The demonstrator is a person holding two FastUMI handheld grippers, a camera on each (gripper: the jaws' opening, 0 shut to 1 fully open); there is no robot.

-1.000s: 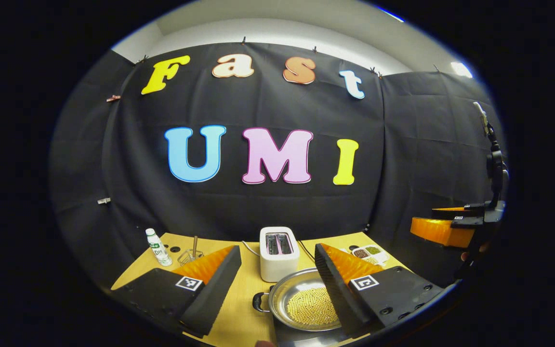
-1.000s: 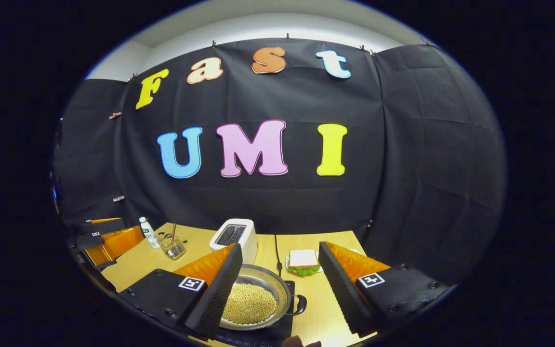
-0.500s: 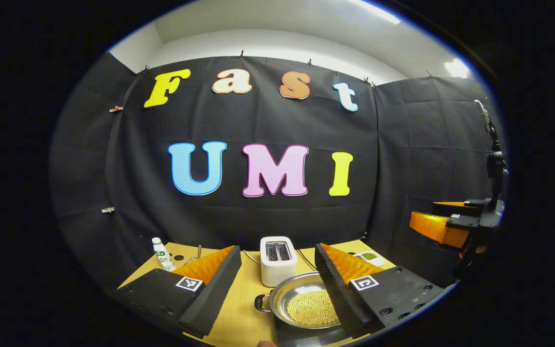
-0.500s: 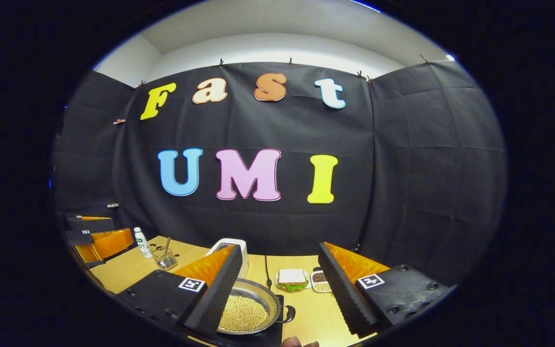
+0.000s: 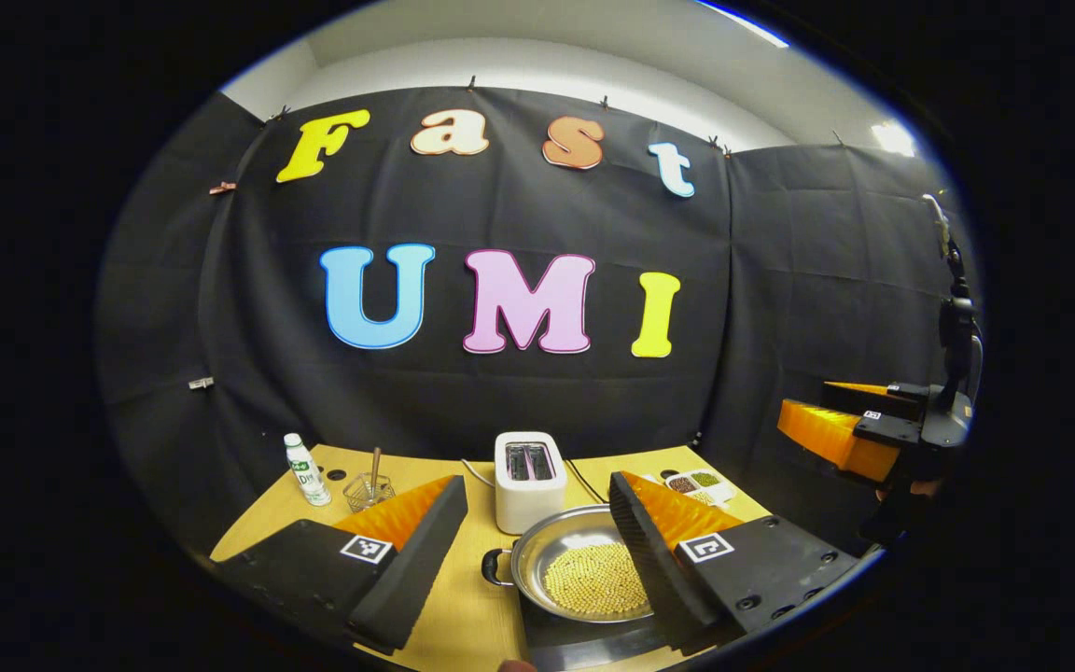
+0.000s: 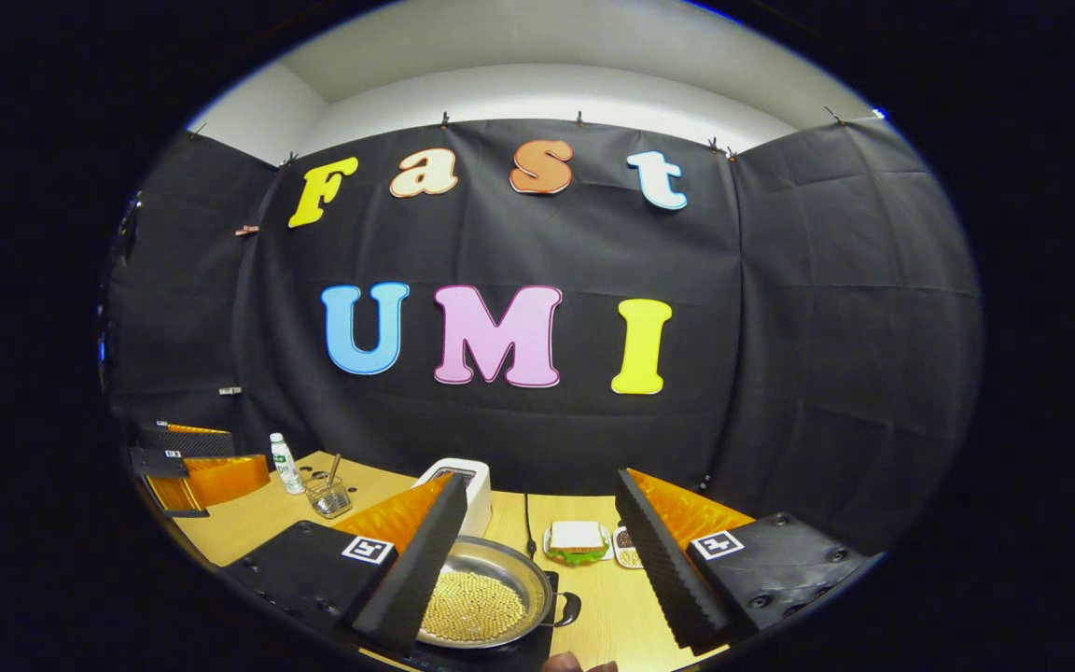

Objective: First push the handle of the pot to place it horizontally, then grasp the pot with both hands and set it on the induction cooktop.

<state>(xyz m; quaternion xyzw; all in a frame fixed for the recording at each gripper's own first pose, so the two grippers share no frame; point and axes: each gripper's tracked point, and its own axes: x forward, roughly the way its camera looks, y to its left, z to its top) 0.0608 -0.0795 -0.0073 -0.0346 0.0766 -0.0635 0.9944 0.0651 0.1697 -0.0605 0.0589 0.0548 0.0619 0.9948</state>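
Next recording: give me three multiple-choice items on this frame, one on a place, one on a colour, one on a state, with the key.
1. Where does the pot sit?
A. on the black cooktop
B. on the toaster
C. on the floor

2. What colour is the toaster?
A. red
B. white
C. blue

3. How is the left tool?
A. shut on the pot
B. shut on a bottle
C. open

Key: A, black slab shows under the pot; B, its casing is white; C, its fingers stand wide apart, gripping nothing.
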